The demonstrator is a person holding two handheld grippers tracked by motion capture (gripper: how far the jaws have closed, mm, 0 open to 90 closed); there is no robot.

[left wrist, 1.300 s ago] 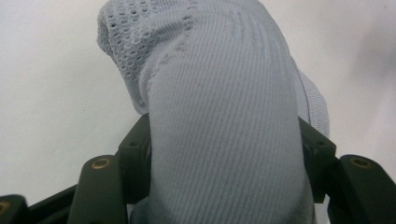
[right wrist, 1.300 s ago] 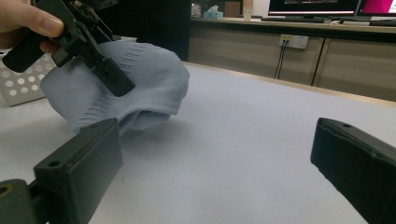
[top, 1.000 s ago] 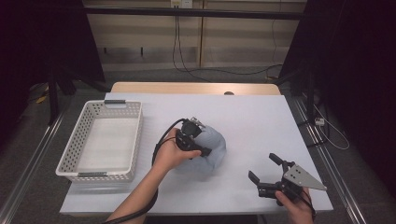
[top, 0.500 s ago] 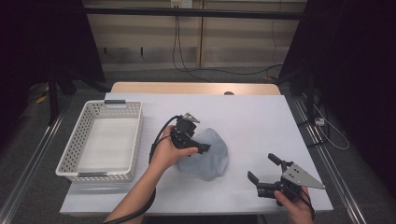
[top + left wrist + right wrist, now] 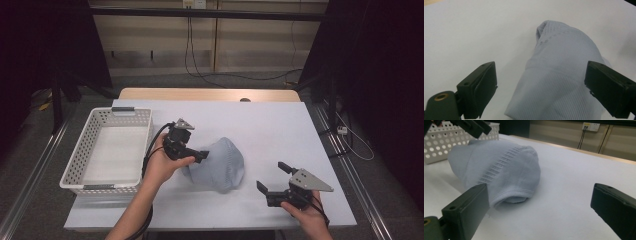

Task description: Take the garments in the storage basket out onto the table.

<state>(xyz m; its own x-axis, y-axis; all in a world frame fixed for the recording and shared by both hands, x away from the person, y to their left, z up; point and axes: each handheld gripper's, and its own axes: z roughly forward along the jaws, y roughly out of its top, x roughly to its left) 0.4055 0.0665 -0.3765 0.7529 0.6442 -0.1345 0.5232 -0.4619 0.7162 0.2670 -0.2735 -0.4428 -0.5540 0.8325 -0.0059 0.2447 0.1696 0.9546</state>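
Note:
A light blue-grey knitted garment (image 5: pixel 221 162) lies bunched in the middle of the white table (image 5: pixel 270 125). My left gripper (image 5: pixel 199 151) sits at the garment's left edge, pointing right at it. In the left gripper view the left gripper (image 5: pixel 540 75) is open and its jaws have just been opening. The garment (image 5: pixel 559 75) lies beneath and ahead of the jaws, and no pad presses on it. My right gripper (image 5: pixel 271 176) rests near the table's front right, open and empty. In the right gripper view the right gripper (image 5: pixel 540 192) faces the garment's (image 5: pixel 499 167) hem from a short way off.
A white perforated basket (image 5: pixel 75 165) stands at the table's left, just behind my left hand, with nothing in it. Its wall (image 5: pixel 439 142) shows beyond the garment in the right gripper view. Cables hang along the back wall past the table's far edge.
The left gripper has let go of the garment and drawn back to the left. The garment has spread out flatter on the table. The right gripper has stayed put.

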